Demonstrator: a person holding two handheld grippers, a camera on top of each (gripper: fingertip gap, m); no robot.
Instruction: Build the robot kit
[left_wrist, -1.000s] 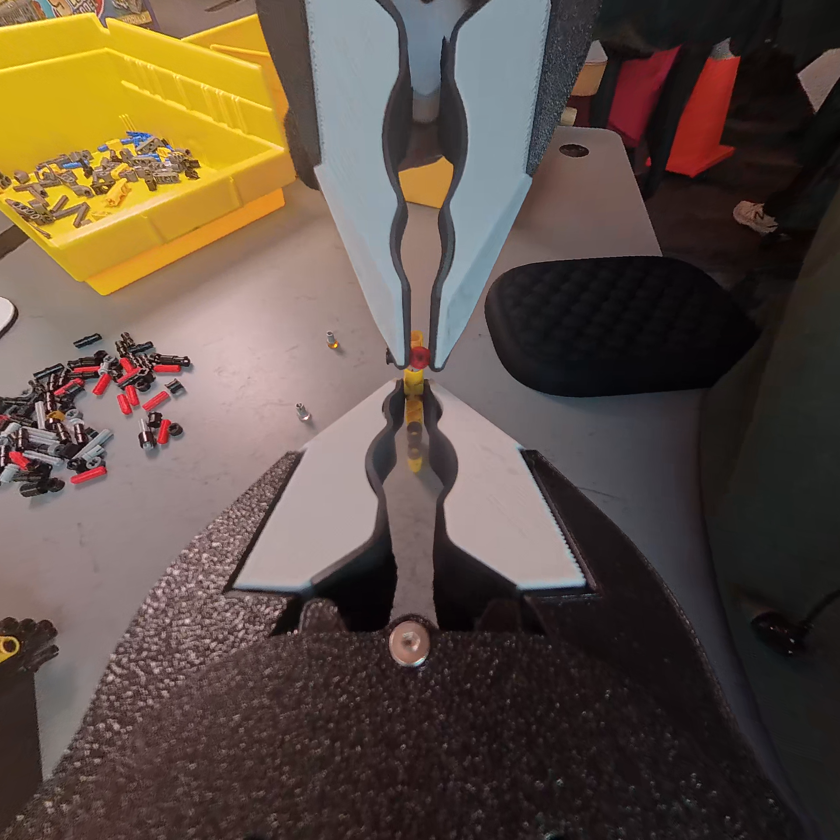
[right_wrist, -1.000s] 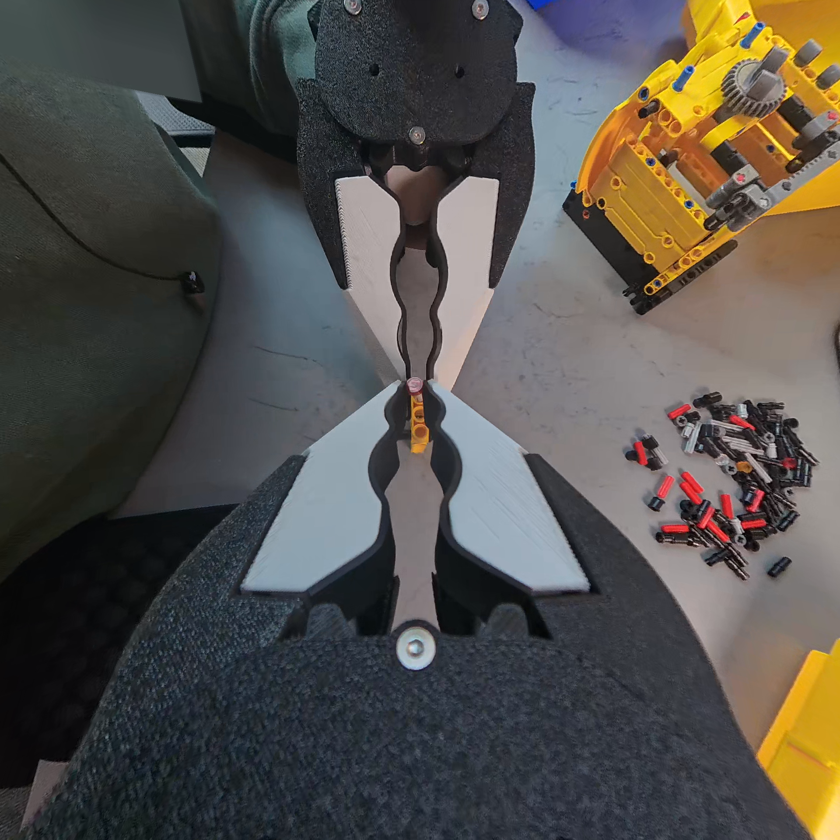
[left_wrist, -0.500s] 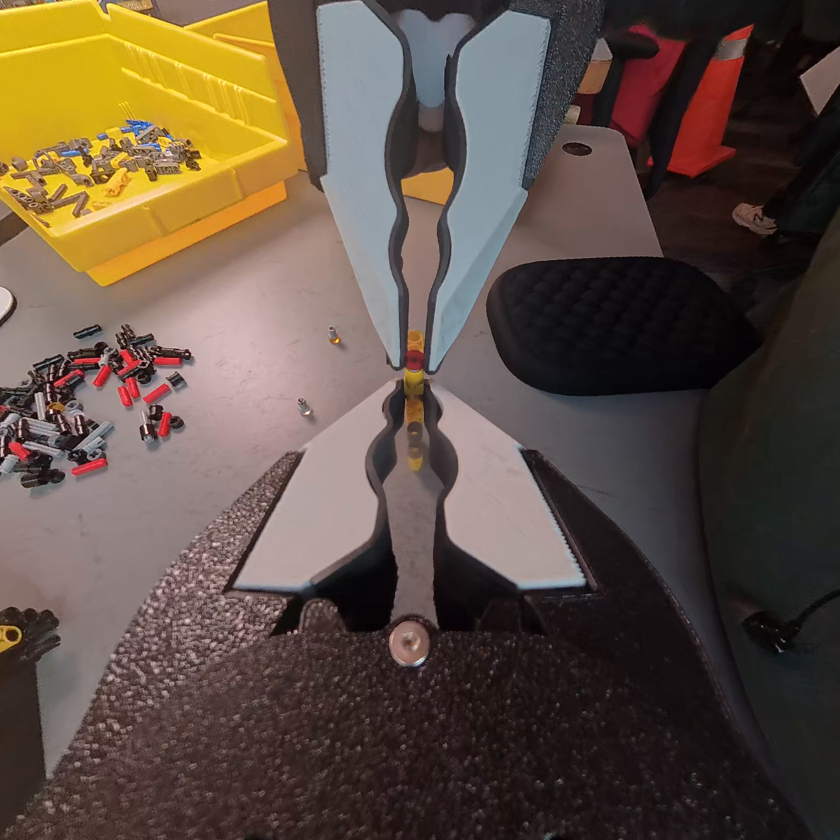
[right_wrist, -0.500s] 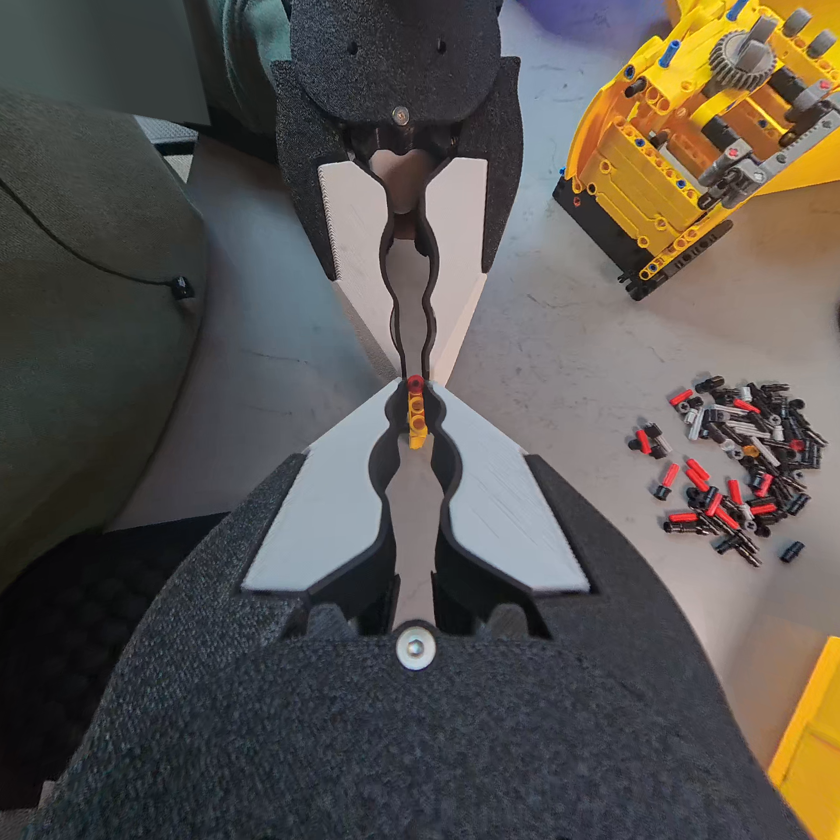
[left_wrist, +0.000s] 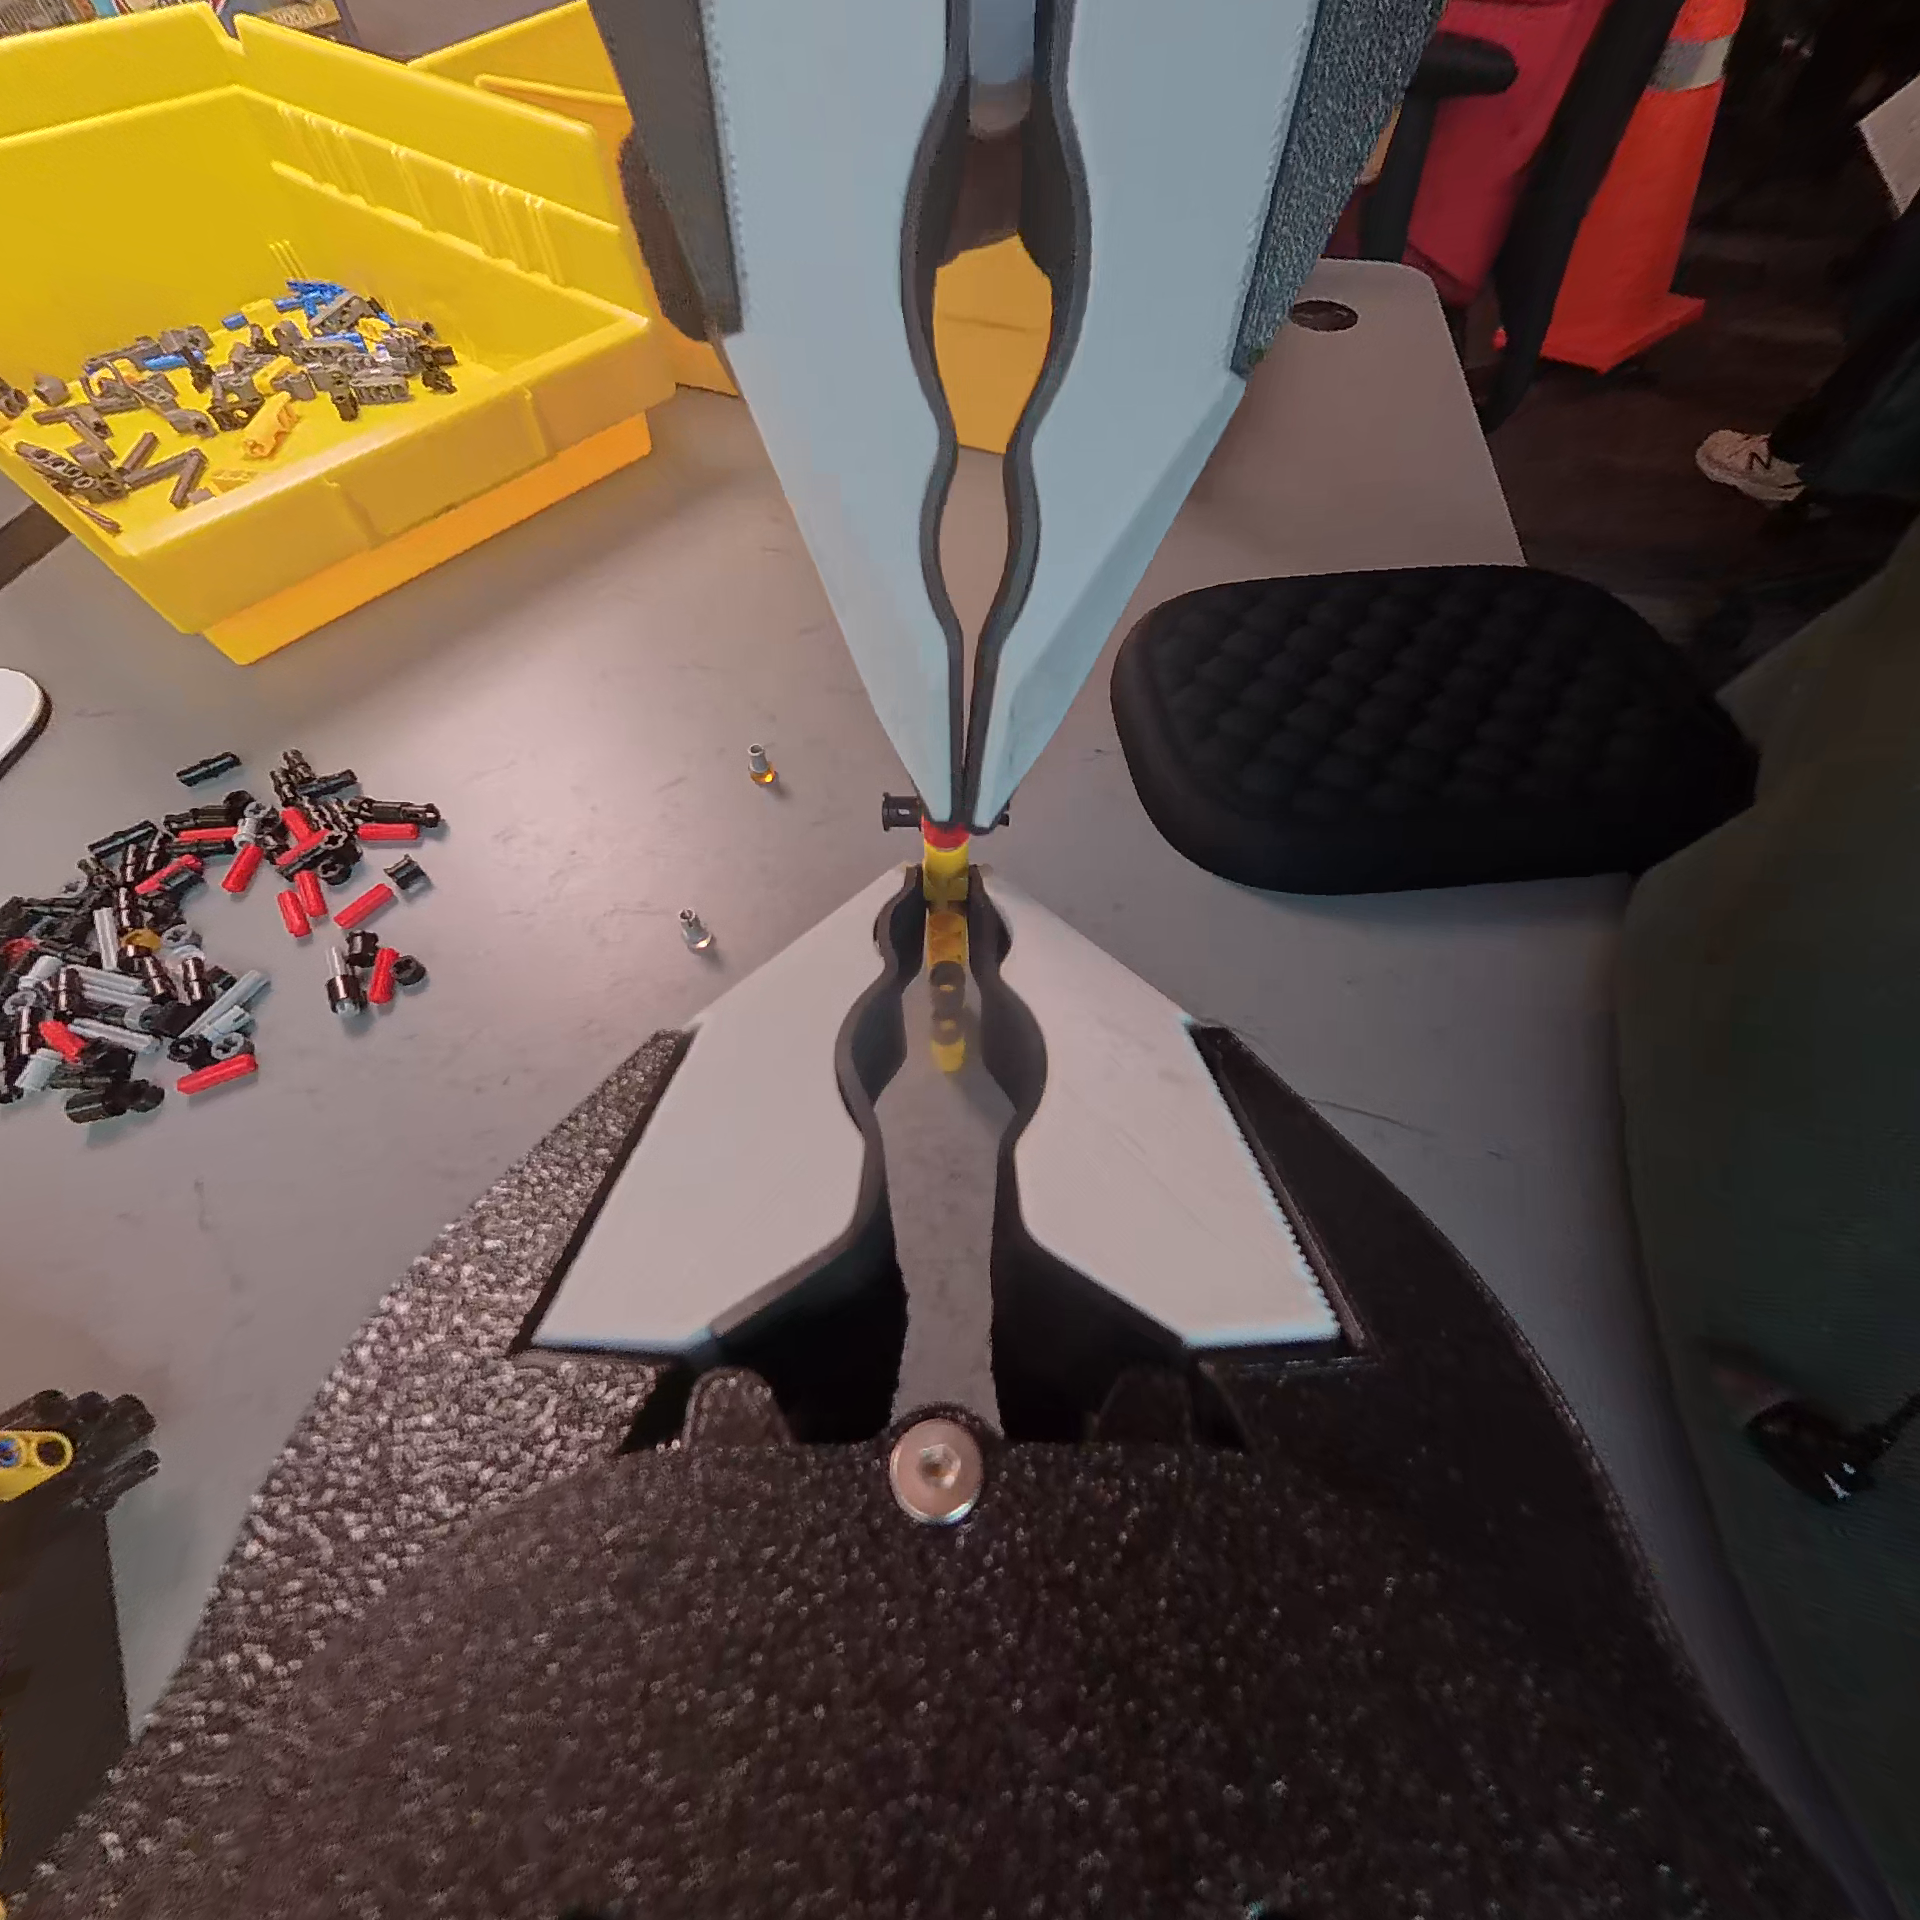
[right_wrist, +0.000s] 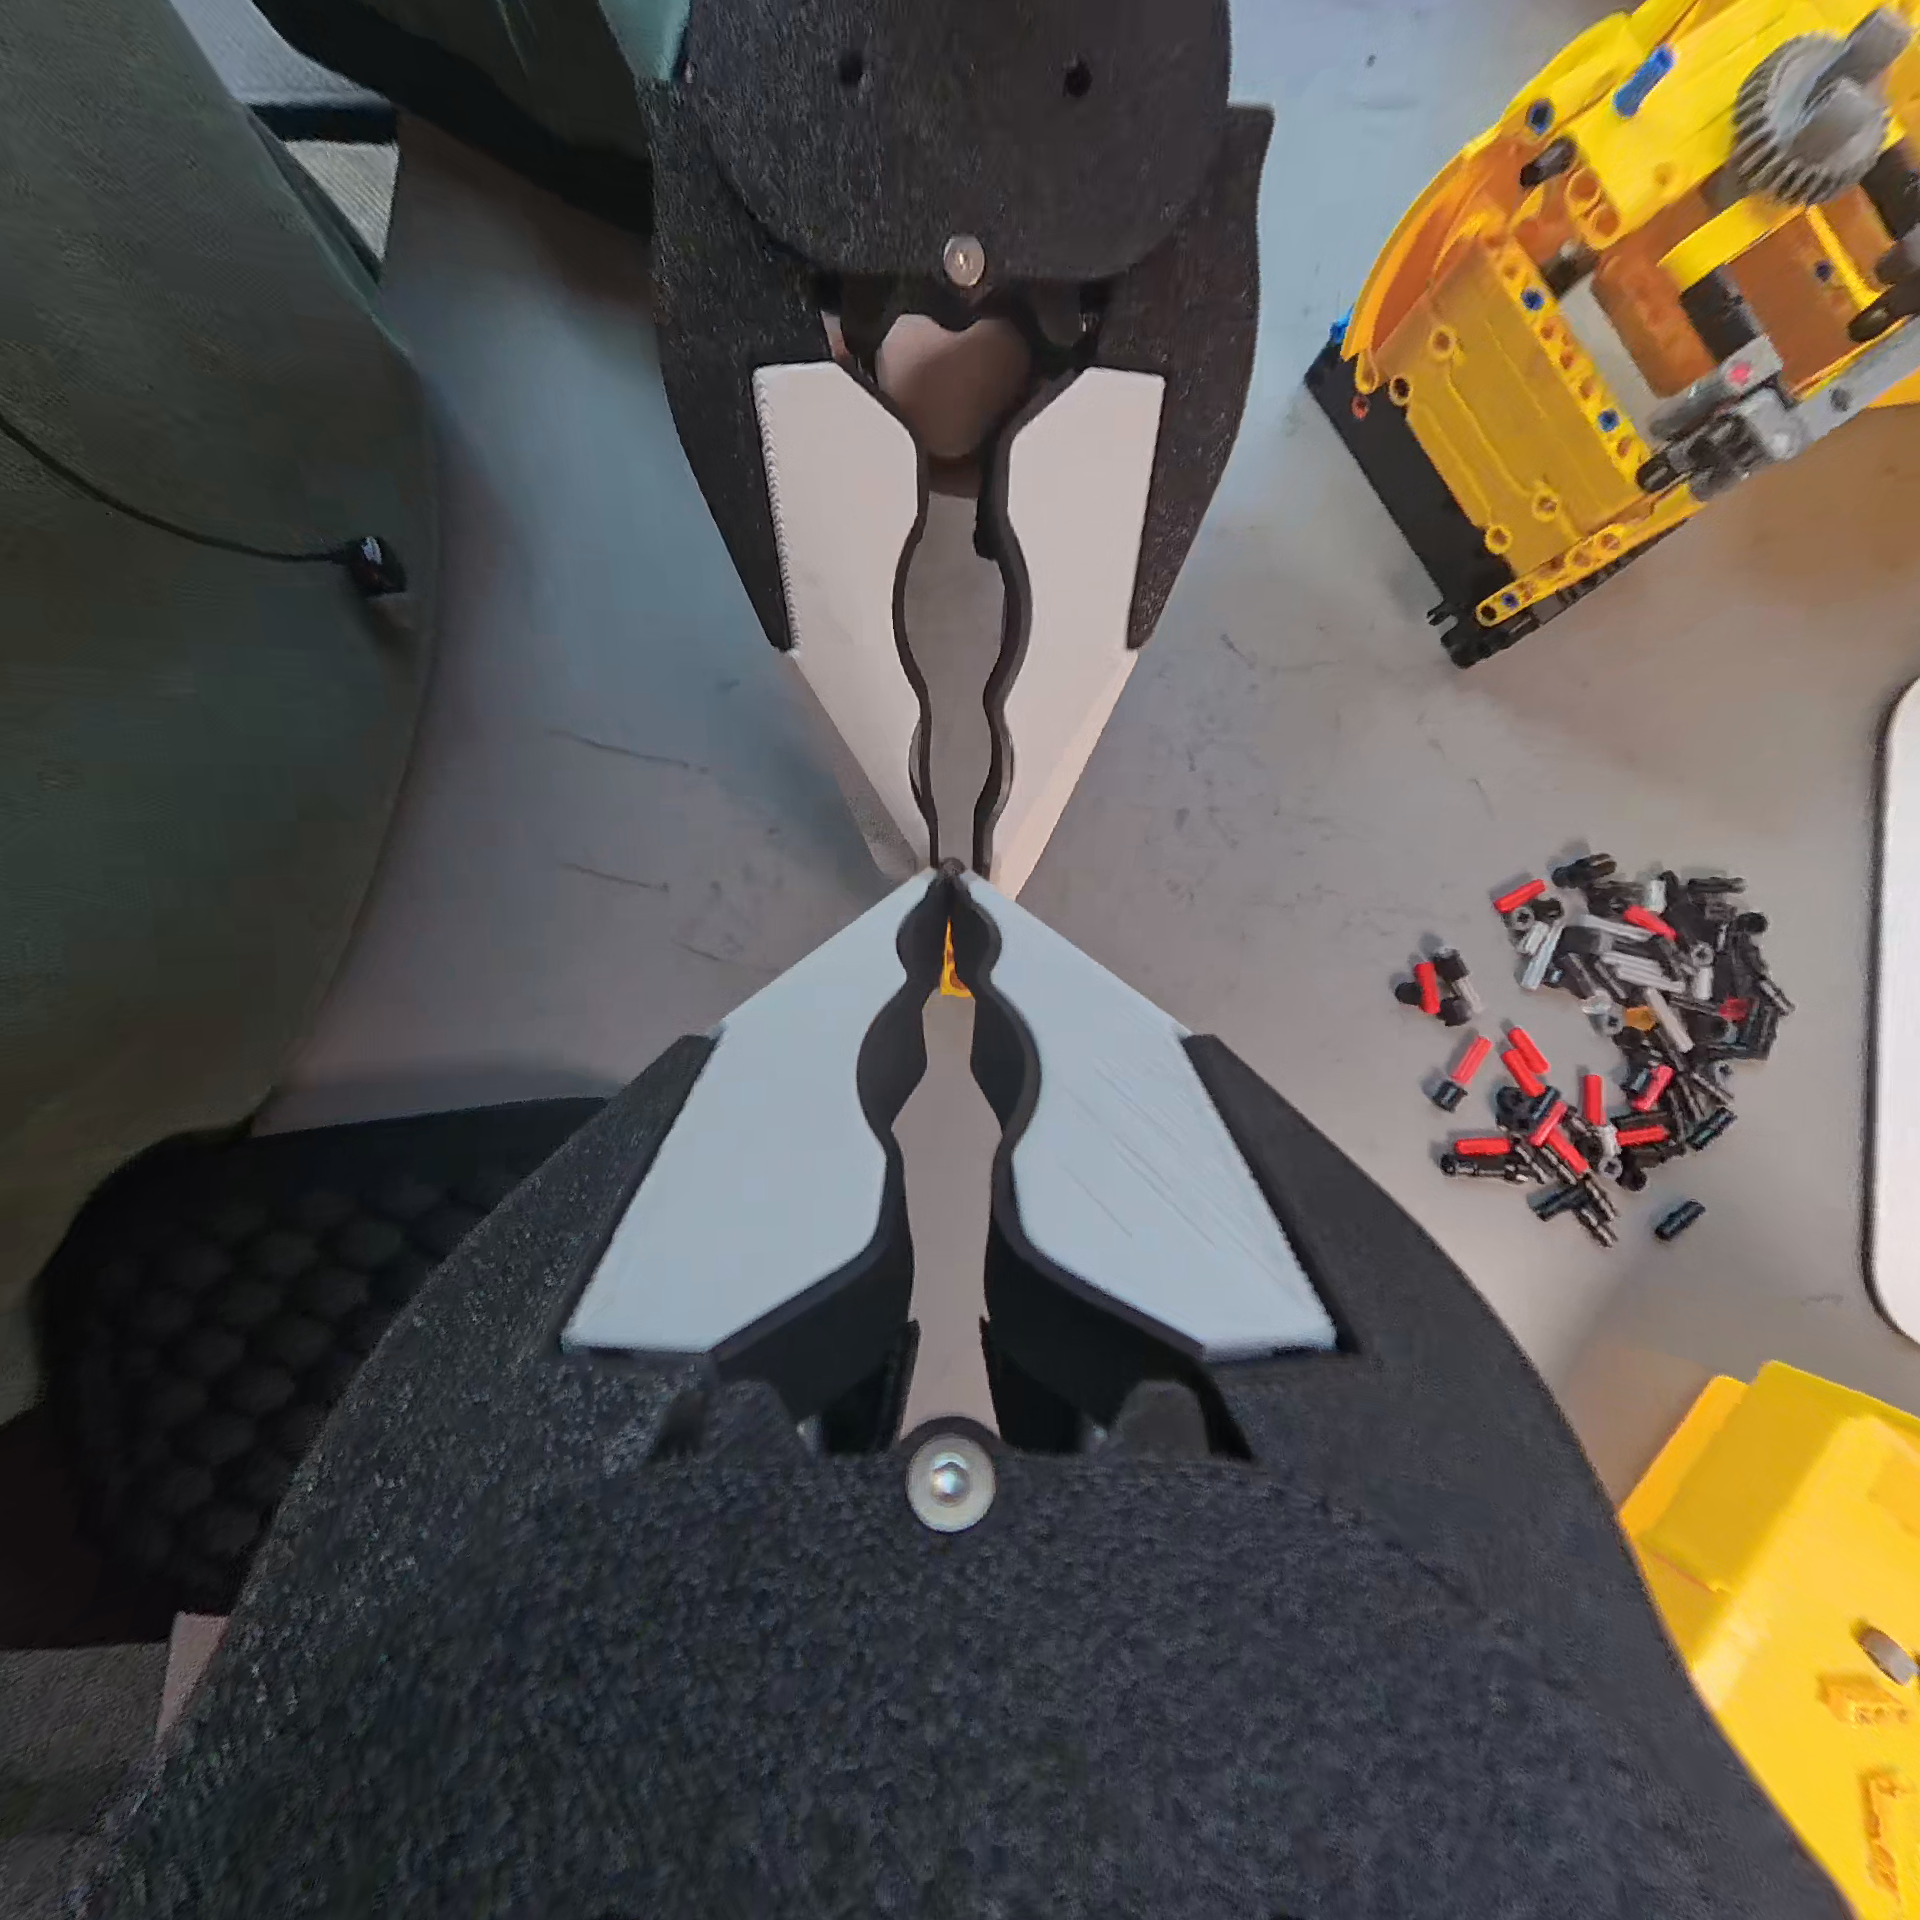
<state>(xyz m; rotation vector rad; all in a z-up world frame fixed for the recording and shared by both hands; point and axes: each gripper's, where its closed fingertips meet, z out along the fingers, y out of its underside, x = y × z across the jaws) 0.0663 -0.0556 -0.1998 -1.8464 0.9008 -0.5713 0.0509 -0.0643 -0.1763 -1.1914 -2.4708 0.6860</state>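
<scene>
Right of the scattered red-and-black plastic pin pile (left_wrist: 177, 935) | left gripper (left_wrist: 948, 883) clamping a slim yellow holed plastic beam (left_wrist: 945, 935), long axis along its fingers | right gripper (right_wrist: 948, 883) pinching a red-and-black pin (left_wrist: 940, 824) tip-to-tip at beam's far end.

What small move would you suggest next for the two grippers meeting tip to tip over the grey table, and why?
Probably a slight further push of the right gripper toward the left gripper. The left is shut on the small yellow holed beam; the right grips the red pin at the beam's end, and red still shows outside the hole.
</scene>
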